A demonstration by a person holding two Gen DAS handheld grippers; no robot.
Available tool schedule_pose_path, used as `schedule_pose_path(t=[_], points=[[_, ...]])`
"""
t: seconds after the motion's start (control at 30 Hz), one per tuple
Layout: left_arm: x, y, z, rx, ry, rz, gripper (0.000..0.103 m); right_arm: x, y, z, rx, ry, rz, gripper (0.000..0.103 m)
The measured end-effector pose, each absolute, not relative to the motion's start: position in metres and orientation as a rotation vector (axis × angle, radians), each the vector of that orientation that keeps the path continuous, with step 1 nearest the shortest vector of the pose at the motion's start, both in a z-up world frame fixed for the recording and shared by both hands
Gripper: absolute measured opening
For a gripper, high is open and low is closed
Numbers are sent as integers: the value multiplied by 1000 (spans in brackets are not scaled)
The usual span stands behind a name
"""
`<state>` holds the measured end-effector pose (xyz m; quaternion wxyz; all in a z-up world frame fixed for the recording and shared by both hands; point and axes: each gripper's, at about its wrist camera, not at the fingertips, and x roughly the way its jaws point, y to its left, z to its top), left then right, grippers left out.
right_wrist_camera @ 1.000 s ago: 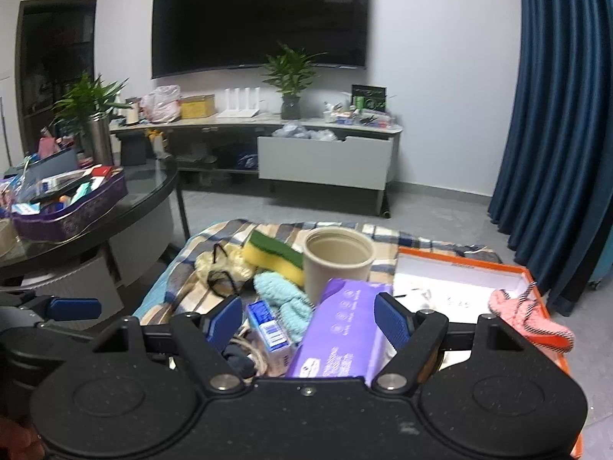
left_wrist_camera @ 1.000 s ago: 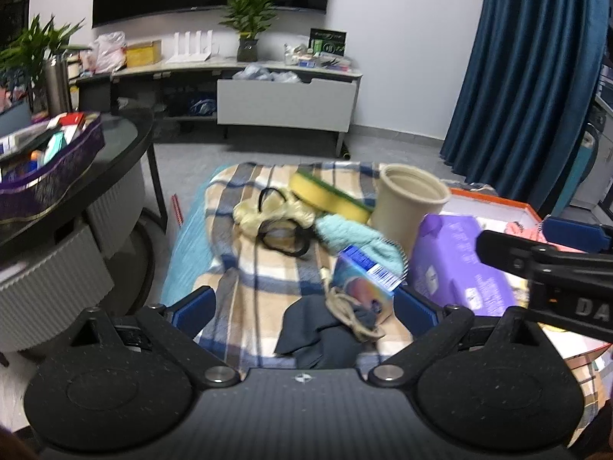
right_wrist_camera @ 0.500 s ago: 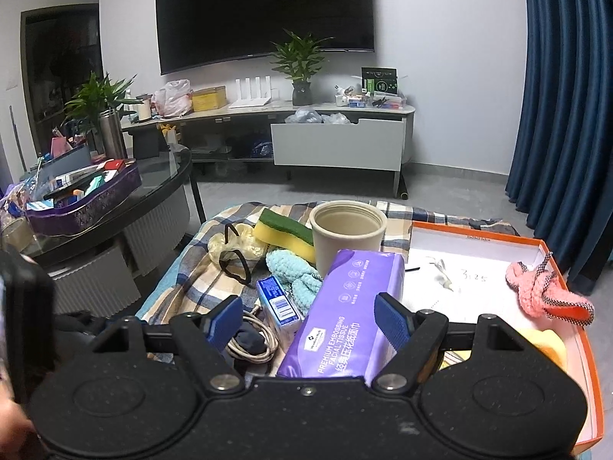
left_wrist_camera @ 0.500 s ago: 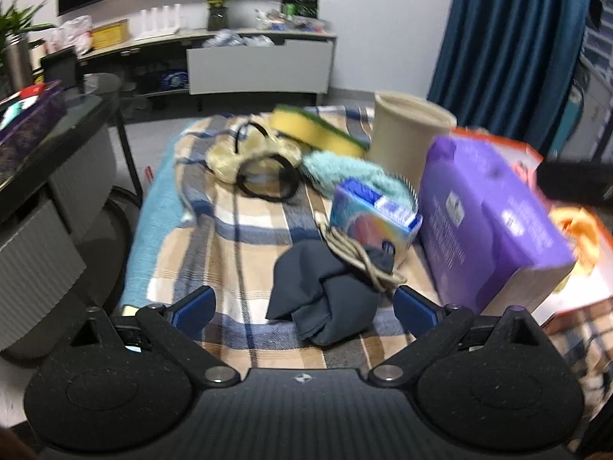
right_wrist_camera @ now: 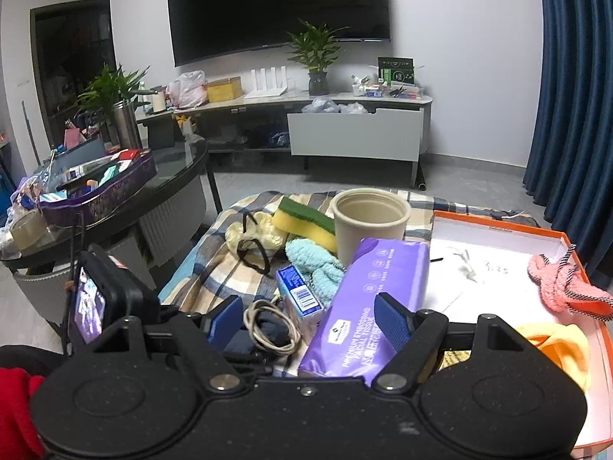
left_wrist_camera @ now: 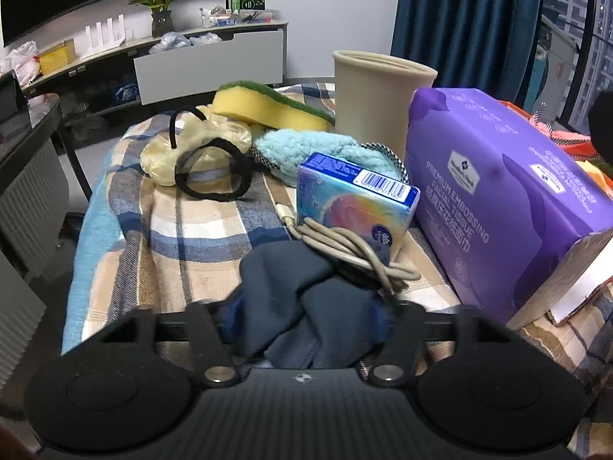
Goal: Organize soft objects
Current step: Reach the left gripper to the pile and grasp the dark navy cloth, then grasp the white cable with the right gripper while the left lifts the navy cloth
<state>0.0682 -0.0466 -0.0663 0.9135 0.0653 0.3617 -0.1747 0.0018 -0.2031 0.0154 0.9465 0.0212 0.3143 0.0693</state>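
A knotted dark blue cloth (left_wrist_camera: 302, 299) lies at the near edge of the plaid blanket (left_wrist_camera: 184, 230). My left gripper (left_wrist_camera: 302, 316) has its jaws closed in on both sides of the cloth and grips it. A coiled beige cable (left_wrist_camera: 352, 249) rests on the cloth's far end. My right gripper (right_wrist_camera: 306, 320) is open and empty, held above the purple tissue pack (right_wrist_camera: 375, 299). An orange-rimmed box (right_wrist_camera: 498, 268) at the right holds a pink knotted rope (right_wrist_camera: 563, 287) and a yellow soft item (right_wrist_camera: 563, 349).
On the blanket lie a yellow-green sponge (left_wrist_camera: 264, 109), a light blue fluffy cloth (left_wrist_camera: 322, 149), a cream scrunchie with a black hair tie (left_wrist_camera: 199, 161), a small blue tissue packet (left_wrist_camera: 356, 199) and a beige cup (left_wrist_camera: 379, 99). A glass table (right_wrist_camera: 115, 207) stands at the left.
My left gripper moved forward and down to the dark blue cloth and closed on it. My right gripper stayed open and barely moved.
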Motion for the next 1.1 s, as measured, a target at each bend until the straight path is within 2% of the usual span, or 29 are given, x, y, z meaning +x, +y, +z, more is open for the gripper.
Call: schedule_pose_path(t=[0.1, 0.43, 0.57, 0.77, 1.1], points=[[62, -41, -59, 109, 731, -392, 32, 3, -198, 14, 39, 647, 149, 89], [40, -1, -36, 79, 705, -331, 30, 8, -165, -5, 15, 715, 211, 89], [21, -13, -35, 417, 650, -262, 30, 13, -155, -13, 29, 739, 205, 89], [15, -23, -44, 503, 666, -383, 30, 16, -144, -22, 46, 770, 177, 89], [18, 13, -31, 247, 687, -392, 30, 25, -136, -37, 91, 809, 183, 88]])
